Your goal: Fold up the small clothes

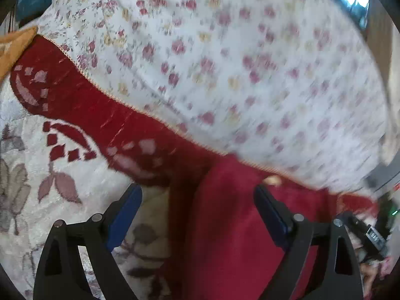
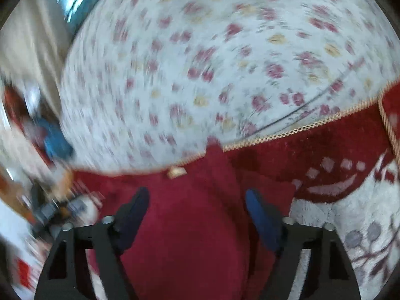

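Observation:
A dark red small garment (image 1: 232,225) lies on the carpet, with a small tan label (image 1: 271,180) near its far edge. It also shows in the right wrist view (image 2: 190,225), with the label (image 2: 176,172). My left gripper (image 1: 197,195) is open, its blue-padded fingers (image 1: 125,215) standing wide apart over the garment's left edge. My right gripper (image 2: 196,200) is open, its fingers (image 2: 260,217) straddling the garment. Neither holds cloth. Both views are blurred by motion.
A red and cream patterned carpet (image 1: 75,105) with a gold braided edge (image 2: 300,127) lies under the garment. A white floral sheet (image 1: 225,62) fills the far side in both views (image 2: 200,62). An orange cloth (image 1: 15,45) sits far left. Blurred clutter (image 2: 45,200) lies at the left.

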